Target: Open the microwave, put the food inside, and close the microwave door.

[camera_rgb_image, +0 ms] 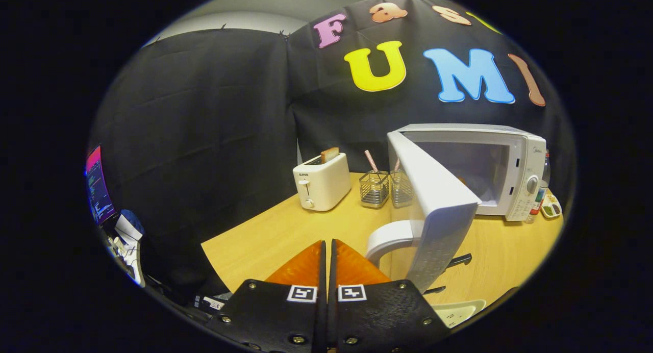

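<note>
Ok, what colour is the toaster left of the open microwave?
Cream white toaster, clearest in the gripper view; the gripper fingers are closed together.

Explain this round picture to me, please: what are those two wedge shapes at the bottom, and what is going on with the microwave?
The picture comes from a fisheye camera riding on a handheld gripper, a two-finger tool that a person carries to do a chore. The two wedges are its fingers, seen from behind. They are closed together, with nothing between them.

Ahead lies a wooden table. The white microwave stands on it with its door swung wide open toward the camera, just beyond the fingers. Something small seems to lie inside, but it is too hidden to name.

Beside the microwave are two wire mesh holders with striped straws, then a white toaster with a slice of bread sticking up. A small dish of coloured pieces sits past the microwave's control side.
</note>
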`<move>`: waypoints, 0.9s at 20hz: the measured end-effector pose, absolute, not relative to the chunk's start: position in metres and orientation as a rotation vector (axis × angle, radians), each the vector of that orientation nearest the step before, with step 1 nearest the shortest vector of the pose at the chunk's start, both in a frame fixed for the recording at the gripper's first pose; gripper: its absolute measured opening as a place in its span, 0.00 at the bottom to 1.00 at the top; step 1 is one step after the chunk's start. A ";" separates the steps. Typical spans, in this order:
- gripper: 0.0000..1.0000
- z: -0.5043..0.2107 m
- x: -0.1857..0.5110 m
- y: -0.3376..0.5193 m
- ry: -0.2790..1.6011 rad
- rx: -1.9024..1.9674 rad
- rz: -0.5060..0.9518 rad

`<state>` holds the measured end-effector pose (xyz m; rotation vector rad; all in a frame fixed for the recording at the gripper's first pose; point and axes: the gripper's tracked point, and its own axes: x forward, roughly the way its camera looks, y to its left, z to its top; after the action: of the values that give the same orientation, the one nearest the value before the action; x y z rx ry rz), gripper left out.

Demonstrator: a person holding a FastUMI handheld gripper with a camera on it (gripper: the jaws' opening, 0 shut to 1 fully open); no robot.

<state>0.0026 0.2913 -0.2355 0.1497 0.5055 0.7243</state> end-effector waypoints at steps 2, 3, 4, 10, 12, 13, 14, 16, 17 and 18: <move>0.01 -0.239 0.009 0.279 0.507 0.148 0.702; 0.01 -0.241 0.012 0.273 0.513 0.155 0.694; 0.01 -0.243 0.015 0.266 0.519 0.158 0.683; 0.01 -0.255 0.048 0.216 0.535 0.159 0.583; 0.01 -0.258 0.062 0.201 0.535 0.155 0.554; 0.01 -0.260 0.069 0.195 0.536 0.158 0.541; 0.01 -0.263 0.076 0.189 0.536 0.162 0.529; 0.01 -0.268 0.090 0.178 0.537 0.167 0.510; 0.01 -0.270 0.097 0.174 0.537 0.165 0.500; 0.01 -0.272 0.104 0.169 0.537 0.163 0.491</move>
<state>0.1042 0.1688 -0.2725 0.1635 0.5368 0.4907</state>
